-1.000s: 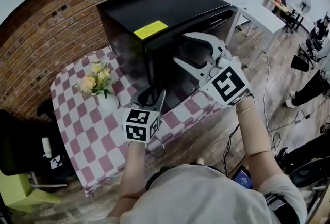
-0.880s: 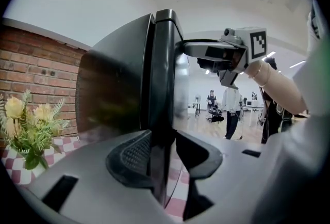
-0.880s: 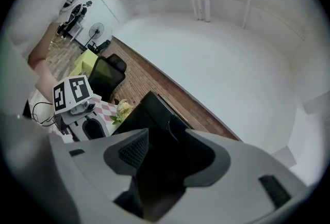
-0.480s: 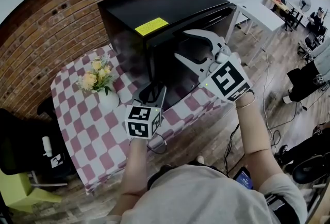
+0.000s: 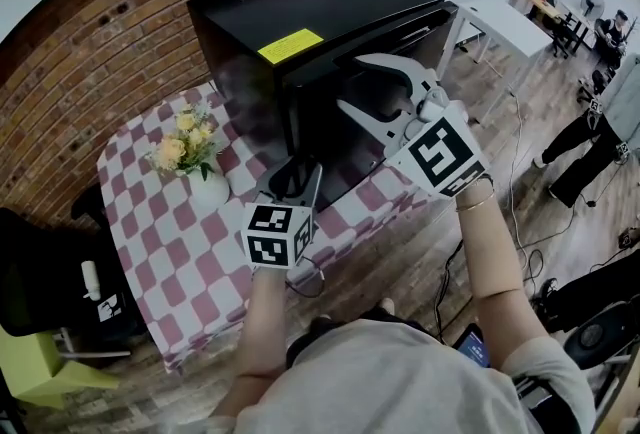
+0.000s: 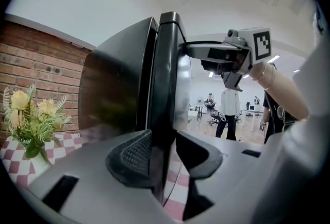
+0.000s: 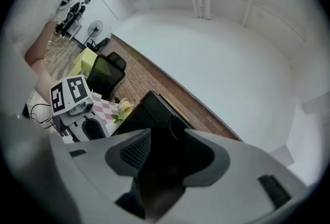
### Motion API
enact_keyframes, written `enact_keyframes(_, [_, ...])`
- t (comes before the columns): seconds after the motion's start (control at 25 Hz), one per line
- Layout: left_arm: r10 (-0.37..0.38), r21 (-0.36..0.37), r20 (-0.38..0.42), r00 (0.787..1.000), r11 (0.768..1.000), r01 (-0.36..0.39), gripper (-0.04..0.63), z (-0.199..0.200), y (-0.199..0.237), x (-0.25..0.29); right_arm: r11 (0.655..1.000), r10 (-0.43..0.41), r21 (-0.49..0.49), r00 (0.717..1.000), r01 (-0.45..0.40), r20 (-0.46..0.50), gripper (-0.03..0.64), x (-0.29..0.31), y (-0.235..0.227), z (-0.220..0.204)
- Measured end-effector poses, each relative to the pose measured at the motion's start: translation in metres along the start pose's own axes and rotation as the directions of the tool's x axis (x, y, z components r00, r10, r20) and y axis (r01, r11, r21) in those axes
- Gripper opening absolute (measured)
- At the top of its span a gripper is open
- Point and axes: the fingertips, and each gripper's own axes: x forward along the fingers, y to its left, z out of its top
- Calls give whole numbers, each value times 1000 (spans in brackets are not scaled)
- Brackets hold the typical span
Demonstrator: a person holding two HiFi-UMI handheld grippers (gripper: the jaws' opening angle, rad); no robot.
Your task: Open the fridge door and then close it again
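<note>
The black fridge [image 5: 300, 7], with a yellow sticker [image 5: 290, 46] on top, stands on a checkered table [image 5: 180, 252]. Its door [image 5: 345, 147] faces me and lies close to the body; whether it is sealed I cannot tell. My left gripper [image 5: 297, 180] is low at the door's left edge, and in the left gripper view the door edge [image 6: 167, 89] fills my left gripper [image 6: 162, 153] between both pads. My right gripper [image 5: 365, 87] sits at the door's upper edge. Its jaws have just been closing, and my right gripper [image 7: 167, 153] holds the dark door edge [image 7: 160, 130].
A white vase of yellow flowers [image 5: 200, 162] stands on the table left of the fridge. A brick wall [image 5: 100, 32] runs behind. A black chair [image 5: 40, 292] is at the left, a white table [image 5: 510, 32] and a person [image 5: 580, 142] at the right.
The right gripper's jaws have narrowed slightly onto the door edge. Both hands stay where they were. The people at the far right have moved.
</note>
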Motion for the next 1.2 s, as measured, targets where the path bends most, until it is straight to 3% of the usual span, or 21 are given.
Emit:
enact_keyframes(0.12, [-23, 7, 6, 1000, 1000, 22, 135, -2, -13, -6, 1000, 9, 11, 1000, -9, 21, 196, -13, 3, 0])
enact_keyframes(0.36, [-76, 10, 4, 997, 997, 76, 135, -6, -27, -11, 998, -54, 37, 997, 52, 49, 206, -29, 4, -4])
enact_keyframes(0.64, [-155, 12, 17, 988, 988, 155, 134, -8, -47, -18, 969, -174, 184, 984, 167, 26, 256, -54, 6, -16])
enact_keyframes(0.84, [-216, 41, 4, 976, 976, 216, 134, -12, -60, -23, 942, -187, 287, 982, 172, 26, 258, -76, 30, -26])
enact_keyframes(1.2, [-385, 60, -4, 923, 921, 384, 133, -14, -100, -30, 865, -213, 464, 977, 192, -7, 261, -103, 67, -40])
